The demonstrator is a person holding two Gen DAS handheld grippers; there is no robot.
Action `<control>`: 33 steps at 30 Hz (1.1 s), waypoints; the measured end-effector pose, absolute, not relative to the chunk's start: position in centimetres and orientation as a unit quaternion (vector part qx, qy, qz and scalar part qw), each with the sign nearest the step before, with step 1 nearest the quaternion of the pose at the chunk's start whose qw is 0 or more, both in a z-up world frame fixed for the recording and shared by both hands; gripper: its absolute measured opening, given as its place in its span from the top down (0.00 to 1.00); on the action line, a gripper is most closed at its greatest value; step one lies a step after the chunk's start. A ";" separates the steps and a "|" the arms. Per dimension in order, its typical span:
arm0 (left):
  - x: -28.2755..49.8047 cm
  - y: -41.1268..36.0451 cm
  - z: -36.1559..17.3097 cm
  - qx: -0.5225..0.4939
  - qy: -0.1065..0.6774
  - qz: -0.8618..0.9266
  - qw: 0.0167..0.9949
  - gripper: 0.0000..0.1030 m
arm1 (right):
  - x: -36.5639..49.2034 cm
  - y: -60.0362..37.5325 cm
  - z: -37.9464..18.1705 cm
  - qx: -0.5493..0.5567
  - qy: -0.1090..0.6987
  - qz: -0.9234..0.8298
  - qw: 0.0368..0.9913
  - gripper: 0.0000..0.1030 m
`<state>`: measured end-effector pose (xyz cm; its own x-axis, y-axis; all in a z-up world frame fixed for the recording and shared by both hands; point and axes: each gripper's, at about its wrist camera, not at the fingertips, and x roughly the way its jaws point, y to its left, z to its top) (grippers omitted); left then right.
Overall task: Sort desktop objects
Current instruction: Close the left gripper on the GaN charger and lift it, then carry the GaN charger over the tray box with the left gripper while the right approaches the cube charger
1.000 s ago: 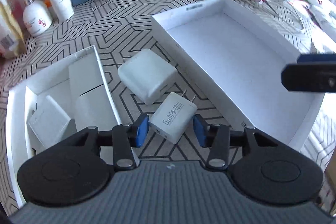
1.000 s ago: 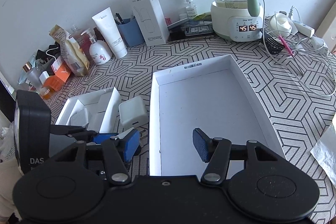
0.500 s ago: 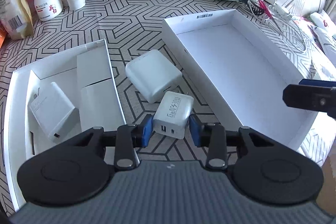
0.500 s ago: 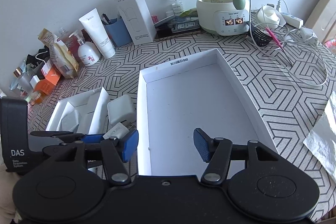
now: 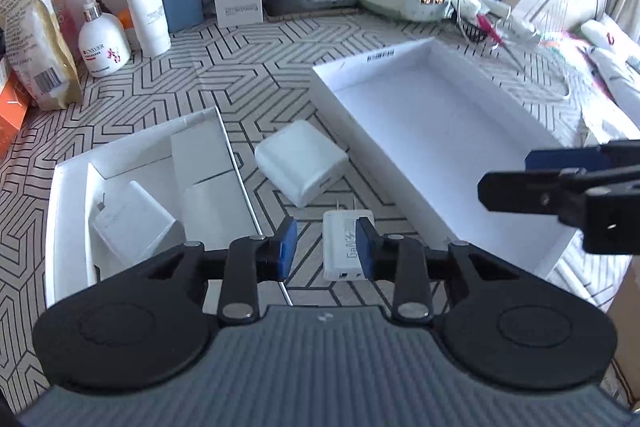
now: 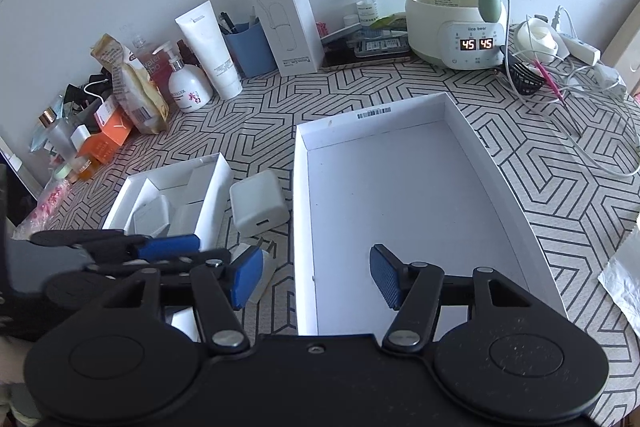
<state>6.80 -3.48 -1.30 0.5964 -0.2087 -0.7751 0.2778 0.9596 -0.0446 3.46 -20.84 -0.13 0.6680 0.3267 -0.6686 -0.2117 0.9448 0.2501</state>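
A small white GaN charger (image 5: 340, 247) lies on the patterned cloth, prongs pointing away. My left gripper (image 5: 325, 249) is low over it with narrow jaws. The right pad (image 5: 364, 251) overlaps the charger's right edge, and bare cloth shows between the charger and the left pad (image 5: 287, 247). A bigger white charger (image 5: 302, 163) rests just beyond, beside the big empty white box (image 5: 440, 131). My right gripper (image 6: 316, 281) hovers open over that box's near left wall (image 6: 302, 227), nothing between its fingers. From that side, the small charger (image 6: 256, 253) peeks out behind the left finger.
A small white compartment box (image 5: 72, 187) at the left holds another white charger (image 5: 132, 223). Along the back wall stand a kettle (image 6: 456, 7), a tall white carton (image 6: 288, 19), a blue cup (image 6: 248, 47), a tube and a pump bottle (image 6: 188, 87). Cables (image 6: 568, 95) lie at the right.
The left jaws have narrowed. The small charger has turned from slanted to straight along the fingers and now sits toward the right pad. The right gripper has hardly moved.
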 end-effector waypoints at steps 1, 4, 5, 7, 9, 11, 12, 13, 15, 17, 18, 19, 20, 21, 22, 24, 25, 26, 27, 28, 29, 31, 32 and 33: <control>7.0 -3.7 -1.6 0.043 0.432 -0.136 0.891 0.67 | 3.5 -20.8 -0.1 0.075 0.380 0.147 0.910 0.37; 7.1 -4.4 -1.9 0.054 0.426 -0.148 0.891 0.59 | 3.7 -20.6 -0.3 0.073 0.382 0.145 0.910 0.37; 7.2 -4.6 -2.0 0.058 0.424 -0.152 0.891 0.59 | 3.7 -20.6 -0.4 0.073 0.382 0.144 0.910 0.37; 7.5 -4.8 -2.3 0.054 0.426 -0.155 0.890 0.58 | 3.9 -20.5 -0.5 0.072 0.384 0.141 0.910 0.37; 7.8 -4.7 -2.7 0.027 0.446 -0.165 0.879 0.57 | 4.1 -20.6 -0.7 0.071 0.386 0.138 0.909 0.37; 7.9 -4.9 -3.1 0.030 0.454 -0.165 0.875 0.58 | 4.2 -20.6 -0.8 0.073 0.388 0.138 0.908 0.37; 8.0 -5.0 -3.3 0.036 0.457 -0.160 0.874 0.65 | 4.3 -20.7 -0.8 0.075 0.389 0.138 0.908 0.37; 8.2 -5.0 -3.5 0.032 0.460 -0.154 0.874 0.67 | 4.3 -20.7 -0.9 0.076 0.389 0.138 0.907 0.37; 8.6 -4.4 -3.5 -0.004 0.464 -0.145 0.874 0.68 | 4.3 -20.7 -0.8 0.080 0.386 0.135 0.909 0.37; 8.6 -4.4 -3.5 -0.006 0.460 -0.141 0.876 0.68 | 4.2 -20.8 -0.7 0.083 0.382 0.133 0.911 0.37; 8.5 -4.4 -3.5 -0.002 0.458 -0.139 0.878 0.68 | 4.2 -20.9 -0.6 0.087 0.380 0.133 0.911 0.36; 8.4 -4.4 -3.5 0.001 0.457 -0.137 0.879 0.68 | 4.1 -20.9 -0.5 0.088 0.378 0.133 0.912 0.35; 8.4 -4.4 -3.5 0.002 0.457 -0.136 0.879 0.68 | 4.1 -21.0 -0.5 0.088 0.377 0.133 0.912 0.35; 8.4 -4.3 -3.4 0.000 0.457 -0.136 0.879 0.68 | 4.0 -21.1 -0.4 0.089 0.376 0.134 0.913 0.35; 8.3 -4.2 -3.4 -0.001 0.457 -0.137 0.879 0.68 | 4.0 -21.1 -0.4 0.090 0.375 0.134 0.913 0.35; 8.1 -4.3 -3.2 0.001 0.454 -0.139 0.880 0.68 | 4.0 -21.2 -0.4 0.094 0.378 0.137 0.911 0.35; 8.0 -4.3 -3.2 0.003 0.453 -0.139 0.881 0.68 | 4.0 -21.2 -0.5 0.096 0.380 0.139 0.909 0.35; 7.9 -4.3 -3.1 0.003 0.452 -0.140 0.881 0.68 | 4.1 -21.2 -0.5 0.101 0.382 0.143 0.907 0.35; 7.9 -4.3 -3.1 0.001 0.453 -0.143 0.880 0.68 | 4.0 -21.1 -0.5 0.101 0.382 0.144 0.907 0.35; 7.8 -4.4 -3.0 -0.001 0.453 -0.145 0.880 0.68 | 4.0 -21.1 -0.4 0.102 0.382 0.145 0.907 0.35; 7.8 -4.4 -3.0 -0.002 0.453 -0.147 0.879 0.68 | 4.0 -21.0 -0.4 0.102 0.381 0.146 0.907 0.35; 7.6 -4.3 -2.7 -0.003 0.451 -0.148 0.880 0.68 | 3.9 -20.9 -0.3 0.102 0.381 0.148 0.907 0.35; 7.4 -4.2 -2.4 0.000 0.448 -0.149 0.882 0.68 | 3.9 -20.9 -0.3 0.101 0.380 0.147 0.908 0.35; 7.2 -4.0 -2.0 0.003 0.442 -0.150 0.884 0.68 | 4.0 -20.9 -0.3 0.102 0.380 0.147 0.908 0.35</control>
<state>7.16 -4.01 -1.99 0.5643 -0.2625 -0.7827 0.2670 0.9552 -0.1278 3.96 -20.89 -0.28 0.6687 0.3435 -0.6595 -0.1887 0.9362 0.2964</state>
